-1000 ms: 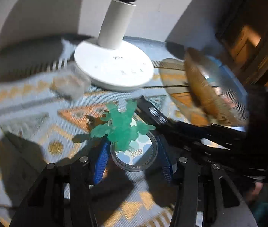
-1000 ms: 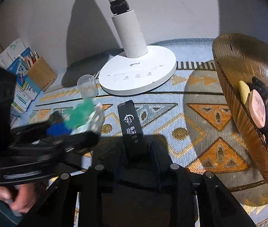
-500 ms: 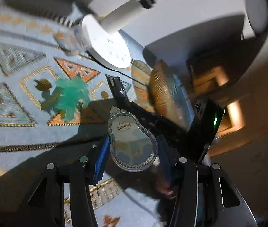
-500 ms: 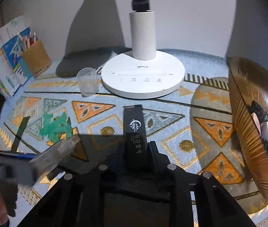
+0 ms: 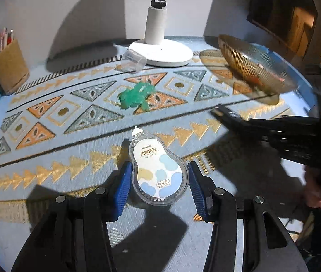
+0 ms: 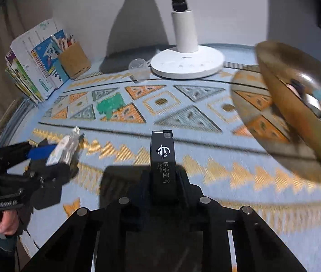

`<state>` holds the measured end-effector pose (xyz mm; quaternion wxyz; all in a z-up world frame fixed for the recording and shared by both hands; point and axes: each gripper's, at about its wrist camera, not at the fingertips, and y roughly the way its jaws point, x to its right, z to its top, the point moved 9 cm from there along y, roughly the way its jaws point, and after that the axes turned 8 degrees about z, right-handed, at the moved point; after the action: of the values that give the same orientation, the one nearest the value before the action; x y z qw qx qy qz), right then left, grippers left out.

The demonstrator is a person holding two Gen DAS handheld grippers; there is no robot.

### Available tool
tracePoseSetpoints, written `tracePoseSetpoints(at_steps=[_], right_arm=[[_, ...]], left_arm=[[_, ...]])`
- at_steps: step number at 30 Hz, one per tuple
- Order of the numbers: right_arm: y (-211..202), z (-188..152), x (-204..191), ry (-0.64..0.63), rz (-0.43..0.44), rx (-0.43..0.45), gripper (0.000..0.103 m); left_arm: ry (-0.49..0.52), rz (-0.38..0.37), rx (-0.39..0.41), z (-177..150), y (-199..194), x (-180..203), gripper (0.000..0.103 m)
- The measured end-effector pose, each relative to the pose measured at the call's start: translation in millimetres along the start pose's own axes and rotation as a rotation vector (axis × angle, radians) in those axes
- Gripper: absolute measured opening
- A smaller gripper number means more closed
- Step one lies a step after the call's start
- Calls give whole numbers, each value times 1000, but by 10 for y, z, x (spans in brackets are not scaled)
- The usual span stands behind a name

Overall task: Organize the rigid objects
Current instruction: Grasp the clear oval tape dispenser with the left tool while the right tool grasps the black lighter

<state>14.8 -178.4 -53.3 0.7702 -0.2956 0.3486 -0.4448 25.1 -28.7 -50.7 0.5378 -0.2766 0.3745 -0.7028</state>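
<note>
Hidden or unclear: I am seeing the amber glass bowl [image 6: 296, 117] blurred to the right of my right hand-held gripper [image 6: 161, 176]; its contents are smeared and I cannot name them. A person's hand [image 6: 1, 223] is cut off at the frame edge.

Grips: my left hand-held gripper [image 5: 158, 181] is clamping a clear correction tape dispenser [image 5: 158, 172] between its blue pads. The right one is closing tight on a black lighter [image 6: 162, 158].

Surface: a patterned blue mat [image 5: 70, 136] is covering the tabletop. Ahead of both grippers a green toy figure [image 5: 137, 96] is lying flat, apart from everything.

Edges: a white lamp base [image 5: 161, 53], a tipped clear cup [image 5: 134, 60], a pen holder [image 5: 10, 65] and books [image 6: 36, 68] are lining the far wall; the mat just ahead of the grippers is lying bare.
</note>
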Motion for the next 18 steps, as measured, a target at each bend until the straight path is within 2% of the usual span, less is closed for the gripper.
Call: tracePoseSetpoints(at_steps=[5,7,8,10,13,14,16,17,18], right_arm=[[-23,-162,-6,19,-12,-3,24],[-15,-147,-2,42,-2,-3,29],[-12,-138,1,59,15,-7,35],[13,-104,-11,69,26,-10,37],[63,-74,-54,22,-29,-16,37],[83,-72,-80,-4,-61,-17,37],[107,-79,-113,-44,-118,-21,37],[124,-80,-134,-67,-155,-23,35],[129,-78,-145,-81,-175,-21,31]], left_arm=[[9,22,-27,-51,95,60,47],[28,50,-38,-87,60,63,57],[27,63,-40,-92,66,62,70],[20,86,-34,-115,77,52,73],[8,103,-10,-135,67,61,72],[10,119,-4,-133,66,69,67],[-5,115,8,-111,53,89,50],[-8,125,13,-97,52,92,46],[-7,132,14,-89,56,100,46]])
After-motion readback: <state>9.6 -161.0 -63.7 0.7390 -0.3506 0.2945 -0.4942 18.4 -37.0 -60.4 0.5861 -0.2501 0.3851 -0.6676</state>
